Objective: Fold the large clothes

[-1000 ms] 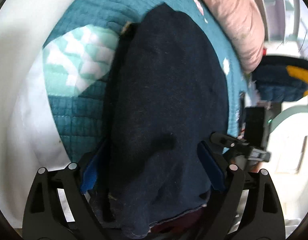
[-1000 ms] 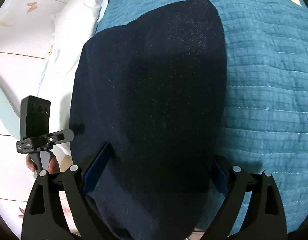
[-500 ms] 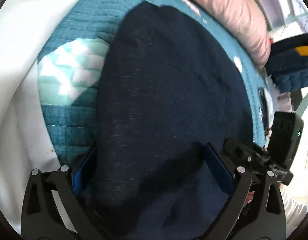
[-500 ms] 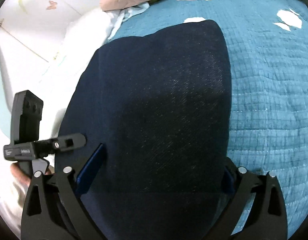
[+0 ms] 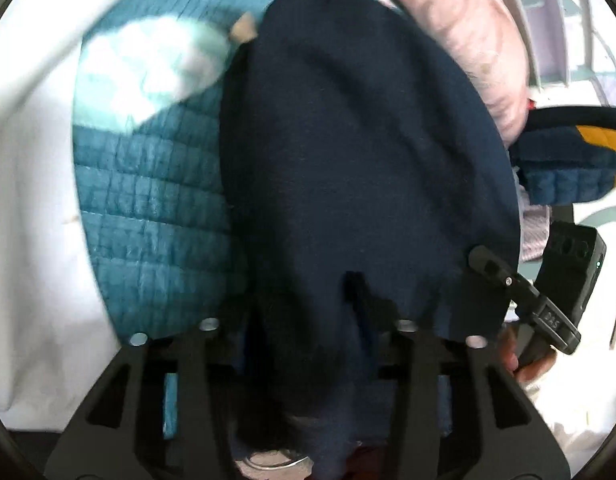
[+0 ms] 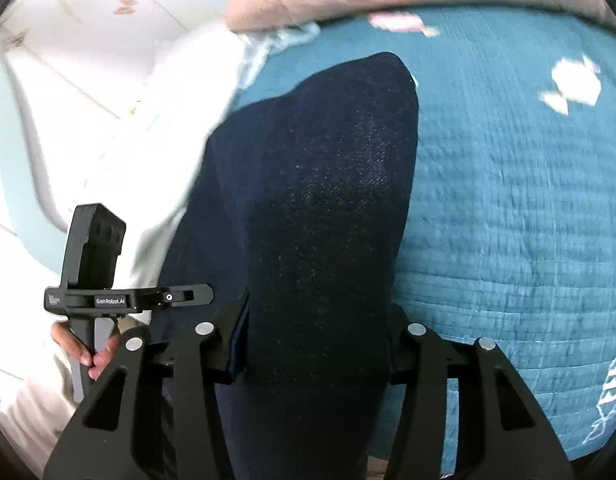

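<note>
A dark navy garment (image 5: 348, 140) lies lengthwise on a teal quilted bedspread (image 5: 147, 208). Its near end runs between the fingers of my left gripper (image 5: 303, 320), whose jaws are closing; the cloth bunches between them and drapes over the right finger. In the right wrist view the same garment (image 6: 332, 184) fills the gap of my right gripper (image 6: 316, 340). Those jaws are closing too, and both pads touch the gathered cloth. Each gripper's body shows at the side of the other's view, held in a hand (image 6: 83, 348).
A pink pillow (image 5: 460, 32) lies along the far edge of the bedspread (image 6: 508, 200). A navy cushion with a yellow patch (image 5: 568, 160) sits at the right. White bedding (image 5: 27, 200) borders the quilt on the left.
Both pairs of jaws have narrowed from wide open onto the garment's near end, gathering the cloth. The right wrist view has tipped up, so more of the pink pillow shows.
</note>
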`<state>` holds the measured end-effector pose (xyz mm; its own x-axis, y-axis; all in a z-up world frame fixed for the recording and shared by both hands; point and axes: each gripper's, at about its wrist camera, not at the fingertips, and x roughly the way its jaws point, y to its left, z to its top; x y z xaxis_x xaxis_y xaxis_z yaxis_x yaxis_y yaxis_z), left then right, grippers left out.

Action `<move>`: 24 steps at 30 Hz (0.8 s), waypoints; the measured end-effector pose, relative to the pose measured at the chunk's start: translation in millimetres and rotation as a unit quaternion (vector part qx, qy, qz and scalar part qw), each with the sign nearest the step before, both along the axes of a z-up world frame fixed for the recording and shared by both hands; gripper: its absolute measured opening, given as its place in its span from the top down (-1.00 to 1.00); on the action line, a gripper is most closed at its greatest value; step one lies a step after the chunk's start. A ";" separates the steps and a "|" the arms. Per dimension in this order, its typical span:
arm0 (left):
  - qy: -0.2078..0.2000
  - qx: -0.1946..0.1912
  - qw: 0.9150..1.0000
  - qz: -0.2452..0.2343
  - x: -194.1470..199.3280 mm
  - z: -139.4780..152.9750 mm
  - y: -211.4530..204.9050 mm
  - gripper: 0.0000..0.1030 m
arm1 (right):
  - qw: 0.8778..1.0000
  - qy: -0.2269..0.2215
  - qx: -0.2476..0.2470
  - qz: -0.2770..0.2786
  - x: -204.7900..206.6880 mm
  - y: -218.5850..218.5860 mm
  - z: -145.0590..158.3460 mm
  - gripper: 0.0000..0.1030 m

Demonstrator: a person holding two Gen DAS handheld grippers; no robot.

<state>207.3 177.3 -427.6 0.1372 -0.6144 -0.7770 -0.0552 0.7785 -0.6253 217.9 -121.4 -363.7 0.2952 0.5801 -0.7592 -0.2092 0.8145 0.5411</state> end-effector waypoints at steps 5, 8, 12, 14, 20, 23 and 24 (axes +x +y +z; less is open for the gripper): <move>-0.023 0.014 0.999 -0.033 6.8 3.1 -33.4 -0.80 | 0.998 0.052 0.021 -0.026 1.5 -6.5 -42.0 -0.36; -0.020 0.071 0.997 -0.037 8.8 10.4 -38.2 0.00 | 0.998 0.050 0.023 -0.030 -2.1 -5.5 -39.8 -0.22; -0.023 0.040 0.999 -0.024 -1.1 22.7 -28.5 0.43 | 0.997 0.045 0.047 -0.035 -9.3 -7.8 -32.9 -0.05; -0.035 0.064 0.997 -0.036 -7.3 29.2 -37.9 0.46 | 0.998 0.032 0.044 -0.031 -15.2 -1.9 -26.3 0.00; -0.056 0.066 0.995 -0.047 -15.0 51.7 -67.4 0.51 | 0.998 0.014 0.050 -0.031 -22.5 2.3 -9.9 0.06; -0.070 0.067 0.993 -0.062 -14.2 64.8 -83.9 0.52 | 0.998 0.002 0.050 -0.035 -22.5 -11.1 3.8 0.06; -0.071 0.065 0.993 -0.062 -13.9 68.4 -89.6 0.52 | 0.998 -0.002 0.049 -0.037 -22.8 -16.1 8.6 0.06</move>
<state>193.3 87.7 -359.2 0.1809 -0.5284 -0.8295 0.1281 0.8489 -0.5128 195.1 -137.5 -355.1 0.3426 0.6289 -0.6979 -0.1537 0.7704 0.6187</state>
